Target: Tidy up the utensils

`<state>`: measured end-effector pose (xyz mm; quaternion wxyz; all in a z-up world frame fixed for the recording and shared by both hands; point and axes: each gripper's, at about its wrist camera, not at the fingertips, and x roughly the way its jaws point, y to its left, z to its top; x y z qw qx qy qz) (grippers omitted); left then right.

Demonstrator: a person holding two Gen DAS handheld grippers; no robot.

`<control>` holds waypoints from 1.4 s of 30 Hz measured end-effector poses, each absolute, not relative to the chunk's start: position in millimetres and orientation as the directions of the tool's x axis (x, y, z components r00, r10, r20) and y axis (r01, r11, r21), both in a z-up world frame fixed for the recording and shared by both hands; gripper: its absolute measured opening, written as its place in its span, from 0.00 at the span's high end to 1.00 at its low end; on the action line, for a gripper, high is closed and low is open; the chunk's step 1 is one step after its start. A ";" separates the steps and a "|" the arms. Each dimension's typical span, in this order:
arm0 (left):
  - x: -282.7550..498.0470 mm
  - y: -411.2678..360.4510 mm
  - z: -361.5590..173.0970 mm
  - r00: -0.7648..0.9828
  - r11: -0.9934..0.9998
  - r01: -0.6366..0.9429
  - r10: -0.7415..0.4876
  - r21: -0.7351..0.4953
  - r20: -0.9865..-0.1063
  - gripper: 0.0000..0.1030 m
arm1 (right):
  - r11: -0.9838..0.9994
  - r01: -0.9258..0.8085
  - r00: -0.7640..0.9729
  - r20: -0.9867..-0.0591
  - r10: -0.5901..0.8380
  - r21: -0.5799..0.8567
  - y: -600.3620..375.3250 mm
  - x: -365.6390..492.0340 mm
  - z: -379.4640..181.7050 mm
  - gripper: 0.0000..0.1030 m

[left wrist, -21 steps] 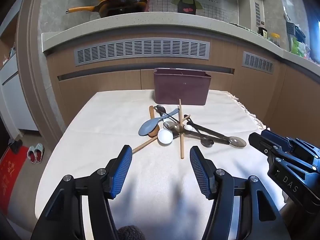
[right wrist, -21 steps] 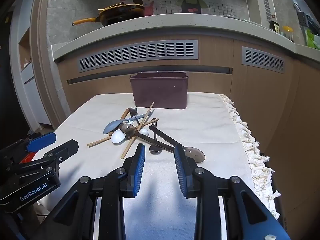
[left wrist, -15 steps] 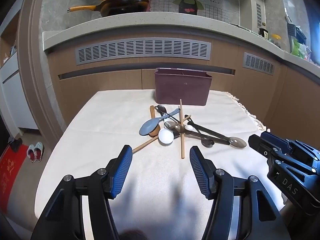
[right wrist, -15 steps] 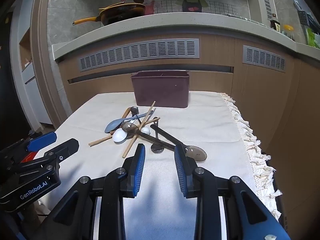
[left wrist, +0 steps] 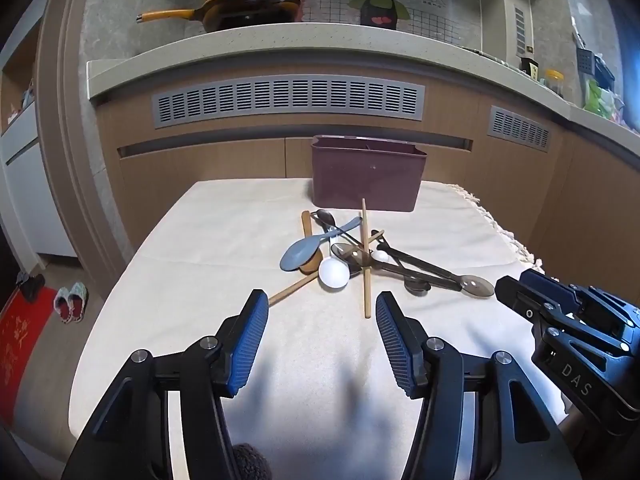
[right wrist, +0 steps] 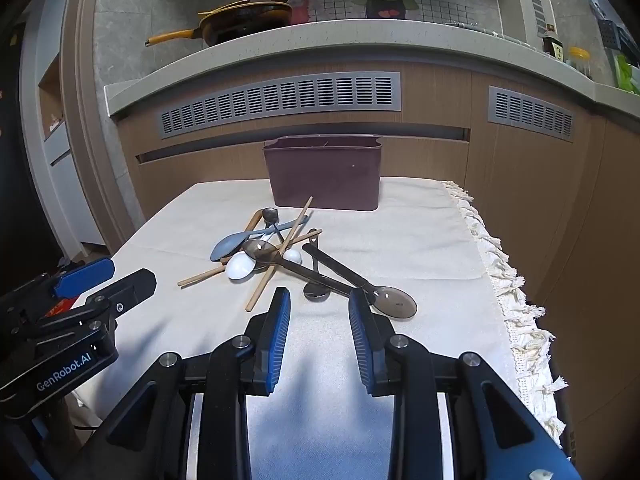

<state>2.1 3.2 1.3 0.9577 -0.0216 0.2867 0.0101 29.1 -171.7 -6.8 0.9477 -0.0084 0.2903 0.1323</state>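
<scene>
Utensils (left wrist: 352, 258) lie in a crossed heap on the cloth-covered desk (left wrist: 208, 248), just in front of the maroon bin (left wrist: 366, 174); I cannot see inside it. Wooden chopsticks, a blue spoon, a white spoon and smoky dark spoons overlap. My left jaws (left wrist: 318, 334) gape wide, my right jaws (right wrist: 319, 330) stand narrower, both holding nothing.

Bare cloth (left wrist: 320, 360) ahead; tangled utensil pile (left wrist: 352, 256) blocks bin (left wrist: 366, 178).
</scene>
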 end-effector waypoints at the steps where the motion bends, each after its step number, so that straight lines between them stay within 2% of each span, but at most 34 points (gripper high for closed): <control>1: 2.6 3.2 1.4 0.835 0.999 -0.032 0.008 -0.035 -0.550 0.45 | 0.965 -0.256 0.796 -0.553 0.246 0.061 -171.6 29.1 -7.1 0.72; 42: 0.2 -0.2 -4.3 0.825 0.999 -0.025 -0.001 -0.039 -0.564 0.45 | 0.967 -0.251 0.793 -0.562 0.236 0.052 -171.2 29.0 -7.8 0.72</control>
